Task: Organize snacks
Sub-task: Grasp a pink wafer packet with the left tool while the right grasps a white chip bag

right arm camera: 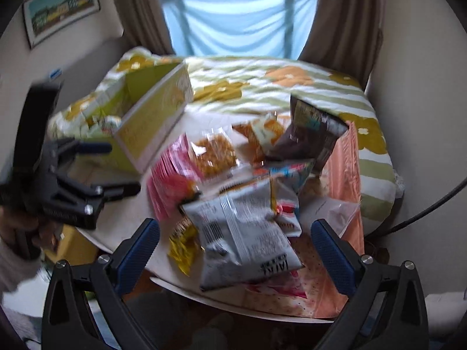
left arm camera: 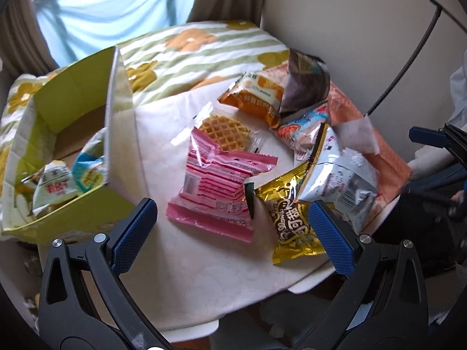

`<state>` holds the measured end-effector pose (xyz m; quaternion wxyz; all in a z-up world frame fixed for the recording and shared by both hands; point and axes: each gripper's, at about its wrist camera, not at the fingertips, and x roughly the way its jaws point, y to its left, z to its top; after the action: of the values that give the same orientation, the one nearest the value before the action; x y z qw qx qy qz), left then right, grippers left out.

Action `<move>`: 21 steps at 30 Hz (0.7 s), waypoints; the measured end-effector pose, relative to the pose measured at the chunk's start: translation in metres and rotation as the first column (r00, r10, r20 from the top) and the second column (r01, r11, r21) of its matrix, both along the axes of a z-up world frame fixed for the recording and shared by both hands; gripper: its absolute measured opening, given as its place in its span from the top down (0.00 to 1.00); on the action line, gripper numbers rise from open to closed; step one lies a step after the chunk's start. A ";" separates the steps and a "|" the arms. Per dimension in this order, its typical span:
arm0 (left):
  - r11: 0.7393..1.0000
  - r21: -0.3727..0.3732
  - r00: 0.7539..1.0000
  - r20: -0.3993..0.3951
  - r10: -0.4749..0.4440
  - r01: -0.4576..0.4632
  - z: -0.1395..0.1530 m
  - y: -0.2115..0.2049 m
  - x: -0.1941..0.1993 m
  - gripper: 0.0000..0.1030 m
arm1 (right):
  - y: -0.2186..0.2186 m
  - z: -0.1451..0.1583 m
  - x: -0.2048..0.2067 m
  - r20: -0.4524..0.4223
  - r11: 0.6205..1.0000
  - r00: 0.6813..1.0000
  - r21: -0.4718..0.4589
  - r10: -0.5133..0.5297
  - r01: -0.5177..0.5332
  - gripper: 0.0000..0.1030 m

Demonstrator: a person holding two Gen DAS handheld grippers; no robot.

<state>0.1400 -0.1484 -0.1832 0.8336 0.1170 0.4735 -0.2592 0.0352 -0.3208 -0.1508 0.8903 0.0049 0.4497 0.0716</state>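
Now both tongs, left (left arm camera: 232, 218) and right (right arm camera: 235, 243), gape wide, empty. Beside the green box (left arm camera: 73, 99) lies the pink packet (left arm camera: 216, 186); pinch its edge, lift clear.

Floral quilt (left arm camera: 204, 49) (striped), blue curtain (right arm camera: 236, 20).

— What do we see on the white table (left arm camera: 204, 277)?
— Snack packets: a pink one (left arm camera: 216, 192) at centre, gold (left arm camera: 289, 221) at four o'clock, orange (left arm camera: 254, 99) at one, a green box (left arm camera: 73, 134) at nine.
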 end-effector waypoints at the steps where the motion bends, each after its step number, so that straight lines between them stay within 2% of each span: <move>1: 1.000 0.012 1.000 -0.002 -0.004 0.004 -0.005 -0.004 0.002 0.01 | 0.000 -0.006 0.000 -0.007 1.000 1.000 -0.012 0.004 -0.004 0.00; 3: 0.999 0.040 1.000 -0.007 -0.021 0.021 -0.015 -0.012 0.009 0.01 | -0.001 -0.017 0.001 -0.018 1.000 1.000 -0.028 0.010 -0.010 0.00; 5: 0.996 0.077 0.999 -0.018 -0.040 0.041 -0.027 -0.020 0.017 0.07 | -0.001 -0.028 0.003 -0.028 0.999 1.000 -0.041 0.007 -0.008 0.00; 11: 0.991 0.128 0.999 0.009 -0.035 0.033 -0.059 -0.028 0.041 0.07 | -0.002 -0.053 0.014 -0.038 0.999 0.999 -0.042 0.011 -0.012 0.00; 15: 0.991 0.128 0.999 -0.024 -0.035 0.038 -0.076 -0.027 0.049 0.08 | -0.002 -0.063 0.023 -0.048 0.999 0.999 -0.042 0.021 -0.023 0.00; 17: 0.991 0.124 0.998 -0.041 -0.038 0.043 -0.082 -0.025 0.051 0.17 | 0.000 -0.065 0.026 -0.050 0.999 0.998 -0.039 0.036 -0.038 0.00; 21: 0.992 0.121 0.997 -0.065 -0.039 0.047 -0.093 -0.021 0.056 0.23 | 0.005 -0.074 0.032 -0.067 0.997 0.996 -0.046 0.061 -0.064 0.00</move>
<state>0.1960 -0.1693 -0.2766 0.8038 0.1701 0.5118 -0.2511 0.0671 -0.3162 -0.2247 0.8723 -0.0282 0.4800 0.0886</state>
